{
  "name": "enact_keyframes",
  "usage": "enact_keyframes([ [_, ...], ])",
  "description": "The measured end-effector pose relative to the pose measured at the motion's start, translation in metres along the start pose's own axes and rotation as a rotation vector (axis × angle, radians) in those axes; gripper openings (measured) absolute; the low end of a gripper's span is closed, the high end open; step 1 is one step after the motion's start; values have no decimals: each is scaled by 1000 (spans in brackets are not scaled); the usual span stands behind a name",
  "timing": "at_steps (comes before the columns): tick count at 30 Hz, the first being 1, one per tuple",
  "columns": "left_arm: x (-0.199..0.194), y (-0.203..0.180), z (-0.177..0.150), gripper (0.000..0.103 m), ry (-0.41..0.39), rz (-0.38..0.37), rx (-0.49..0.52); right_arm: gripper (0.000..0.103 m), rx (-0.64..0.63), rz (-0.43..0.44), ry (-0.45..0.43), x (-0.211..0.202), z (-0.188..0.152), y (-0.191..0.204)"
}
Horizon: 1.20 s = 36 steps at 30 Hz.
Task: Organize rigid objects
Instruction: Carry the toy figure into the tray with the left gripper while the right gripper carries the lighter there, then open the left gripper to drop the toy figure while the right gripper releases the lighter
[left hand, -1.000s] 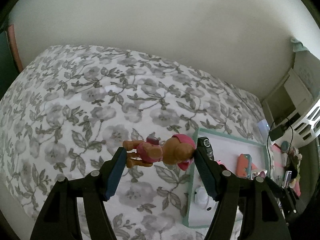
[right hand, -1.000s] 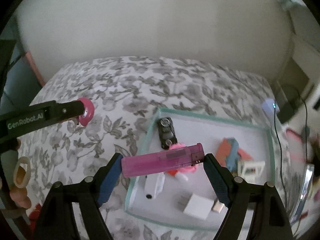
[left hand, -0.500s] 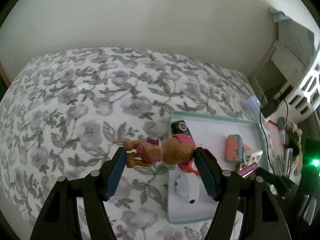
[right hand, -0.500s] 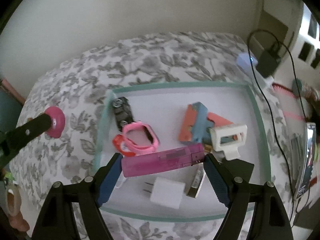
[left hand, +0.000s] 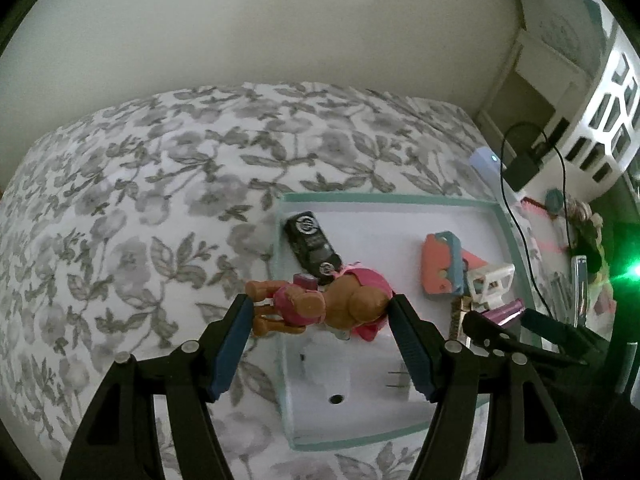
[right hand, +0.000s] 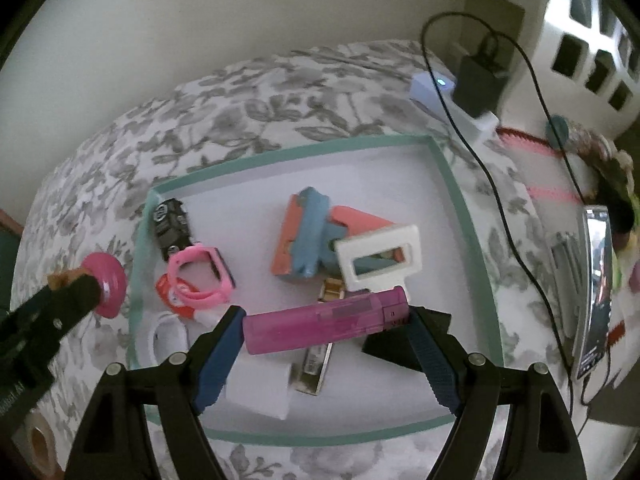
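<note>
The pink lighter point(right hand: 326, 322), pinched end to end in my right tool point(right hand: 325, 326), hangs over the teal-rimmed tray point(right hand: 472, 240) for release; my left tool point(left hand: 320, 312) clamps a toy figure point(left hand: 320, 310) (lengthwise) above the tray's edge on the bed point(left hand: 140, 200).

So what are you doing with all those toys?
A person is tidying small things into a green-edged tray on a flowery bed. The left tongs hold a little brown toy dog over the tray's edge. The right tongs hold a pink lighter above the tray.
</note>
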<state>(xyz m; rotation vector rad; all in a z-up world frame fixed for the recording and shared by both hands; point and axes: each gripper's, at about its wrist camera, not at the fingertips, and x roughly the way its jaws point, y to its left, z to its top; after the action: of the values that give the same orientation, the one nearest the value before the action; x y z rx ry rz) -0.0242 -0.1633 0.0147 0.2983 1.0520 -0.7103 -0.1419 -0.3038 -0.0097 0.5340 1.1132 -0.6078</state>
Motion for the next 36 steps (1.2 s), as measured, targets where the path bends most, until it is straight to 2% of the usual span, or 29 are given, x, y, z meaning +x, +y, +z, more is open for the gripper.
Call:
enact_keyframes([
  [8, 12, -18, -2, 71, 18, -7, 30, 84, -5, -4, 24, 7, -2, -3],
  [24, 25, -23, -5, 71, 39, -17, 54, 84, 8, -13, 66, 20, -4, -12],
  [36, 24, -5, -2, 71, 44, -2, -13, 87, 2, -20, 63, 22, -3, -11],
])
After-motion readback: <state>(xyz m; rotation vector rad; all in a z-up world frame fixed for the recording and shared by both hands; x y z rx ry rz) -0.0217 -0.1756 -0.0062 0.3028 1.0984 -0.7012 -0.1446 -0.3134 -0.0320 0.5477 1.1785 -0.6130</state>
